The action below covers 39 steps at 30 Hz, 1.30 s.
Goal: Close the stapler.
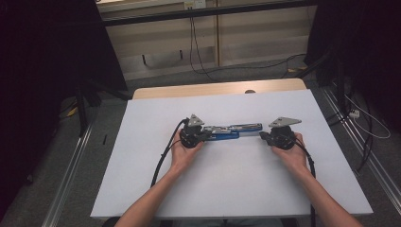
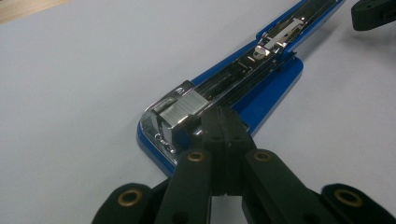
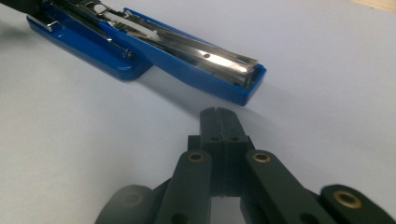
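Surface: a white sheet [image 1: 227, 184] covers the table; a strip of bare light wood [image 1: 213, 89] shows along the far edge. Around the table: grey floor, dark curtains on both sides, a pale panelled wall at the back with black cables hanging down and trailing over the floor. Metal rails run along the floor to the left and right of the table.

Object: a blue stapler [image 1: 231, 131], swung fully open, lies flat on the sheet near the middle of the table. Its long axis runs across the table, side to side in the high view. The two halves lie end to end: one blue half with the staple channel and chrome head toward the person's left, the other blue half with a shiny metal rail toward the right. In the left gripper view the chrome head [image 2: 180, 109] faces upward.

Grippers: the left gripper [image 1: 204, 135] has its jaws pressed together with nothing between them; the tips sit at the chrome-head end of the stapler [image 2: 252, 79], touching or just above it, I cannot tell which. The right gripper [image 1: 263, 137] is also clenched and empty; in the right gripper view its tips rest just beside the free end of the stapler [image 3: 187, 56], a narrow gap of sheet between. The stapler lies between the two grippers, one at each end.
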{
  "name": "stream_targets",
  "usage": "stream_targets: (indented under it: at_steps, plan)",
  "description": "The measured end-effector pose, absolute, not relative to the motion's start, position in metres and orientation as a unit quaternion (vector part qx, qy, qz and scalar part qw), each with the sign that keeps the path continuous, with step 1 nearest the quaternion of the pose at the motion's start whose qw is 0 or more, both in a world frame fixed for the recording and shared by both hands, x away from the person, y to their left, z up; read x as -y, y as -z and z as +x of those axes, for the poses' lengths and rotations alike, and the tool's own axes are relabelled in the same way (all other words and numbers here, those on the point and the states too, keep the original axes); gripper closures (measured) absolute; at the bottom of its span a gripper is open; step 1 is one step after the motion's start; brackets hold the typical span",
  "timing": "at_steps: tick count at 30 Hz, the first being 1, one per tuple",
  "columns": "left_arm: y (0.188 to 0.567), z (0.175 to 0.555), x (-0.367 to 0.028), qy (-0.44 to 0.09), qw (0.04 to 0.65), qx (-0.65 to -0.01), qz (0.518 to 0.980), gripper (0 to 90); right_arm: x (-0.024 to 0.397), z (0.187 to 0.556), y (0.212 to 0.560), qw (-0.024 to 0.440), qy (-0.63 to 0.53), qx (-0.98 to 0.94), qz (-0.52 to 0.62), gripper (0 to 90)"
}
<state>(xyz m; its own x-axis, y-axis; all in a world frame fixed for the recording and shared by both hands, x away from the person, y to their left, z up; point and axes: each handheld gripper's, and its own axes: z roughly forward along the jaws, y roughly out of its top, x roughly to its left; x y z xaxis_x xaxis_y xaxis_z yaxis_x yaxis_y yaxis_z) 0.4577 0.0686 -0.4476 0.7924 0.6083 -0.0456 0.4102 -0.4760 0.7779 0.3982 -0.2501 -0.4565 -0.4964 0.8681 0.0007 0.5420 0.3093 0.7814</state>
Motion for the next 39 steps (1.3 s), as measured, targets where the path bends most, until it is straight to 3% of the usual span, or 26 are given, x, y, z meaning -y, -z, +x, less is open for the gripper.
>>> stream_targets:
  at_steps: [39]
  plan:
    - [0.45, 0.459, -0.067, -0.111, 0.426, -0.3, 0.846, 90.0, 0.234, 0.415, 0.462, 0.205, -0.36, -0.781, 0.468, 90.0]
